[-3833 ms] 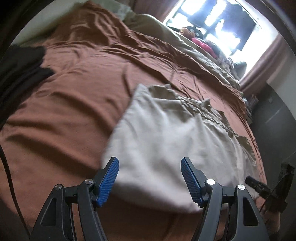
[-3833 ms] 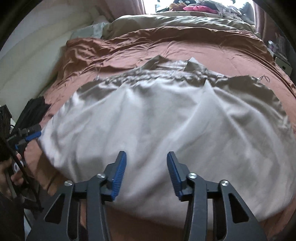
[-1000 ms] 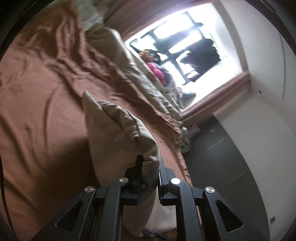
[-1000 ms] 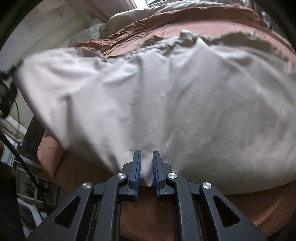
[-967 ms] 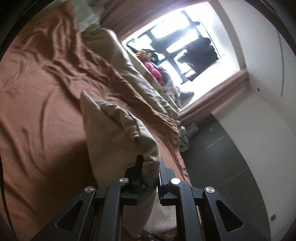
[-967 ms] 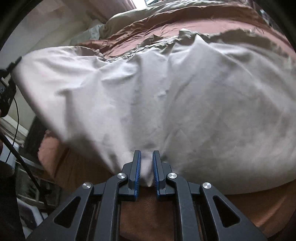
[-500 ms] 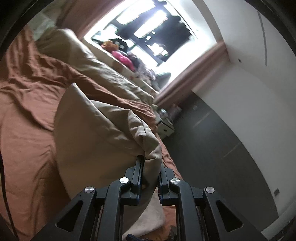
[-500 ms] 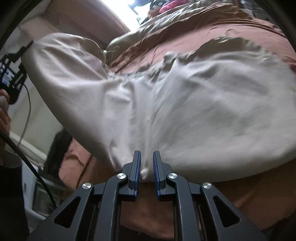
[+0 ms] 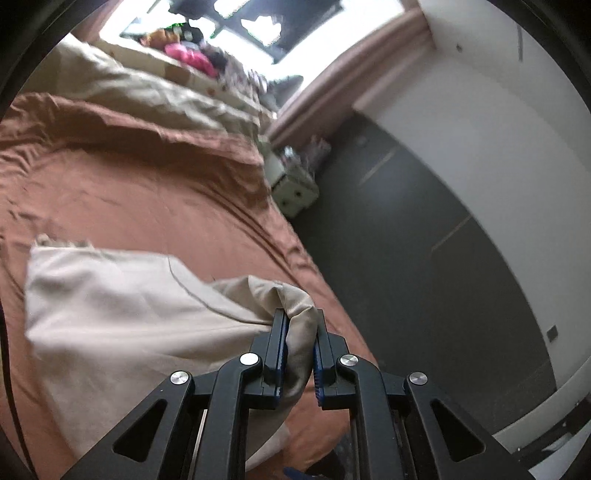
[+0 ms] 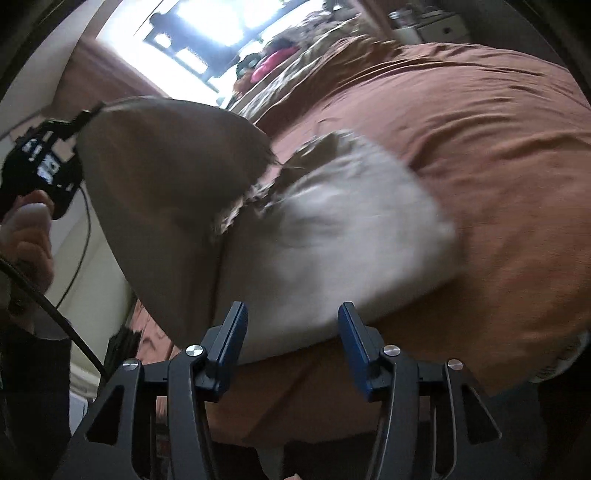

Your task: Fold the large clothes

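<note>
A rust-brown bedsheet [image 9: 155, 192] covers the bed beneath a bright window [image 9: 258, 18], dark floor [image 9: 424, 258] alongside. The right gripper [image 10: 291, 325], pinching cloth half a second ago, now stands spread and empty. The left gripper [image 9: 298, 350] clamps a raised corner of the beige cotton garment [image 9: 110, 310], which lies on the sheet

I see big bed with brown cover [image 9: 140, 192], all wrinkly. Tan blanket [image 9: 155, 96] bunched at far side. Bright window [image 9: 258, 22] behind it, light very strong. Pink thing [image 9: 190, 59] on sill. Pinkish curtain [image 9: 343, 77] beside window. White wall [image 9: 480, 129] above dark floor [image 9: 424, 258]. Small pale cabinet [image 9: 295, 184] next to bed.
</note>
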Demonstrator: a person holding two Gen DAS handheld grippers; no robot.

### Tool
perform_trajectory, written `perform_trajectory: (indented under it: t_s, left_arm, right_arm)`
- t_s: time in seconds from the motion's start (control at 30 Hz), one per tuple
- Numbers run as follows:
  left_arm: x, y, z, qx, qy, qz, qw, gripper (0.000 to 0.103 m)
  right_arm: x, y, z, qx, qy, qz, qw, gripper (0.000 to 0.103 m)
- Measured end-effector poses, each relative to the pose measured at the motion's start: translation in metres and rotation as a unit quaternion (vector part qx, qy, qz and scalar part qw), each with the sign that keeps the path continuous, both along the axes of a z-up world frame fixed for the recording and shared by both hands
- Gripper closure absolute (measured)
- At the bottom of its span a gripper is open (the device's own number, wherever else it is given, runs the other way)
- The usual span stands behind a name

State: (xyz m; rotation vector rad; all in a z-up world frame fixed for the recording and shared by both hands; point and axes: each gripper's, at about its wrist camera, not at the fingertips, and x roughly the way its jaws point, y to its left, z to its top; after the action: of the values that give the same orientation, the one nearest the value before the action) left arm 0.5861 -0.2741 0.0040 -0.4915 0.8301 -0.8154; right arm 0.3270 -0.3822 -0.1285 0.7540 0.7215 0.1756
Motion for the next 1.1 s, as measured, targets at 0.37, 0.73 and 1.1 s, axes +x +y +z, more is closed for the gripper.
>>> perform_trajectory:
  t_s: [0.37, 0.73, 1.1]
  left_arm:
    - [-0.013, -0.092, -0.053, 0.057, 0.059, -0.091, 0.9925, 0.091]
    - [-0.029, -0.074, -0.084, 0.106, 0.095, -0.113, 0.9833, 0.045]
    - [-0.014, 0.051, -0.11, 0.125, 0.109, 0.021, 0.9859, 0.045]
  right_arm:
    - [-0.039, -0.051, -0.021, 0.033, 0.022, -0.055, 0.998, 0.054]
    - [-0.036, -0.061, -0.026, 0.086, -0.012, -0.036, 0.996, 0.028]
    - [0.052, -0.066, -0.027, 0.039, 0.014, 0.041, 0.998, 0.028]
